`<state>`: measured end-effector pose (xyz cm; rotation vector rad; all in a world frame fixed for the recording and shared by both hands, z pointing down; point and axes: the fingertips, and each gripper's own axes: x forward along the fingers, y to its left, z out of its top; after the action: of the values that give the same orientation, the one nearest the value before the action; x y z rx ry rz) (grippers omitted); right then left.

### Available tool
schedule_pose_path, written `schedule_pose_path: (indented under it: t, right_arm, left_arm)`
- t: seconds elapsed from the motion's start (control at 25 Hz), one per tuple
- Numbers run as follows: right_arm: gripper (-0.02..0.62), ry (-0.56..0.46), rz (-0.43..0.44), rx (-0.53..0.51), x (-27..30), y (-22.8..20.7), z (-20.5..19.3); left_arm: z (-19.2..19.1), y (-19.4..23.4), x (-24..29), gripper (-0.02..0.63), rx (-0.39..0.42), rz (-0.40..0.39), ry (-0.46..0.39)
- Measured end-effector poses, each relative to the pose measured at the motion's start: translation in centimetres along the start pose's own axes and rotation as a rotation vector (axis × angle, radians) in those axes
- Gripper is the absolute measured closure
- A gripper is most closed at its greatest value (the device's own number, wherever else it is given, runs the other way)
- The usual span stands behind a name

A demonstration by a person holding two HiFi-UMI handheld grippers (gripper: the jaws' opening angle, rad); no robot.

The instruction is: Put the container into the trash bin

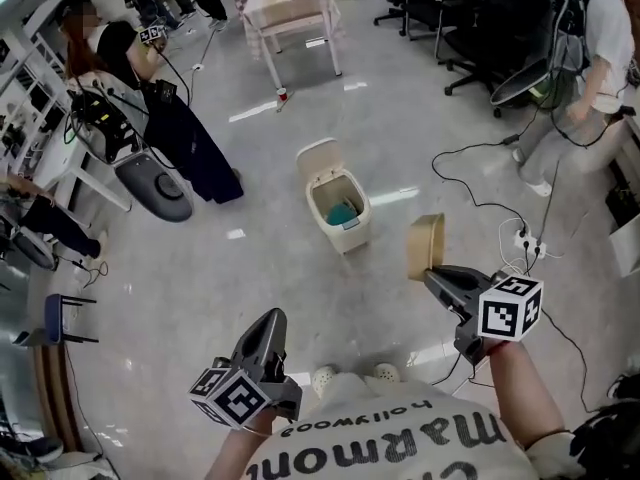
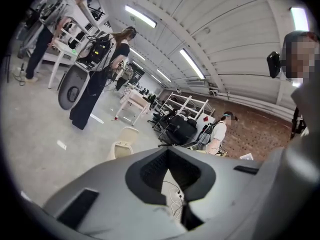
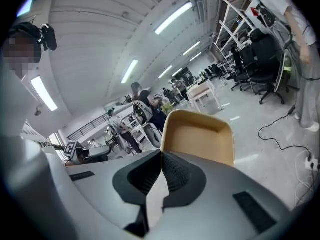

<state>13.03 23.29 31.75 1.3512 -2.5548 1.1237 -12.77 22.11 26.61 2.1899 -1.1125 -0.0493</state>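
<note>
While the container (image 1: 425,245) hangs clear of the trash bin (image 1: 348,236): the pick-up looks done and only the drop is left; I judge the task a little past halfway
Container: tan, open-topped, tipped on its side, in the air just to the right of the trash bin and nearer the person than it, touching neither the bin nor the floor
Right gripper (image 1: 432,273): jaws pressed together on the container's thin wall, with the rim pinched between the pads, as its own view shows
Left gripper (image 1: 270,320): jaws closed tip to tip with nothing between them; it is low and to the left of the trash bin, nearer the person, and takes no part
Trash bin: cream, on the floor, its lid (image 1: 318,156) swung up on the far side so the mouth is open; something teal (image 1: 343,212) lies inside, and there looks to be room above it
What is left: carry the container over the trash bin's mouth, then part the jaws; the mouth looks little wider than the container, so it will likely need lining up
In the way: nothing that I can see between the container and the trash bin; the floor there is bare
Cables (image 1: 480,183): black, looping on the floor to the right of the trash bin and running to a power strip (image 1: 522,240) on the container's far side from the bin; a risk for feet, not for the gripper's path
Table (image 1: 290,13): well beyond the trash bin, out of the path
People: one in dark trousers (image 1: 190,143) to the left of the trash bin, another (image 1: 585,78) far to its right, both well apart from it
Office chairs (image 1: 490,18): beyond and to the right of the trash bin, well away
</note>
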Motion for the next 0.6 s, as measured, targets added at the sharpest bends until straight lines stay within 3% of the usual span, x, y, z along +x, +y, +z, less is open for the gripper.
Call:
schedule_pose_path:
  t: [0.4,0.6]
  right_arm:
    - [0.588,-0.001,-0.031,0.044,2.9,-3.5,0.7]
    - [0.587,0.006,-0.053,0.068,6.0,-3.3,3.0]
  left_arm:
    - [1.0,2.4,5.2,0.614,0.030,-0.016,0.041]
    - [4.6,4.2,9.4,0.615,0.024,-0.072,0.067]
